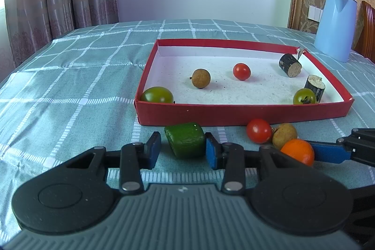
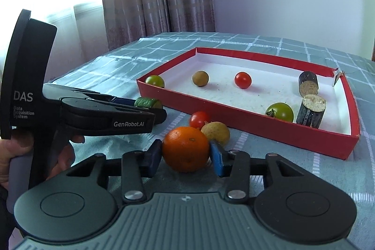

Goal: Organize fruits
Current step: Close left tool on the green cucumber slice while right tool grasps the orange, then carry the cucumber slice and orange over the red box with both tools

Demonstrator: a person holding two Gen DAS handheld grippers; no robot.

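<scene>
Right wrist view had our right gripper (image 2: 185, 154) pinching the firm, smooth tangerine (image 2: 185, 148) at its widest sides on the tablecloth (image 1: 70, 86), while our left gripper (image 1: 183, 147) bracketed the green chunk (image 1: 185, 142), one pad clearly apart.

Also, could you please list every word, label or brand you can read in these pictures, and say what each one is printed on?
"DAS" – rear plate of the left claw.
"Data Acquisition System" – small print below it, same plate.
"GenRobot.AI" – side of the left claw's body.
No readable text on the box, kettle or fruit.
</scene>
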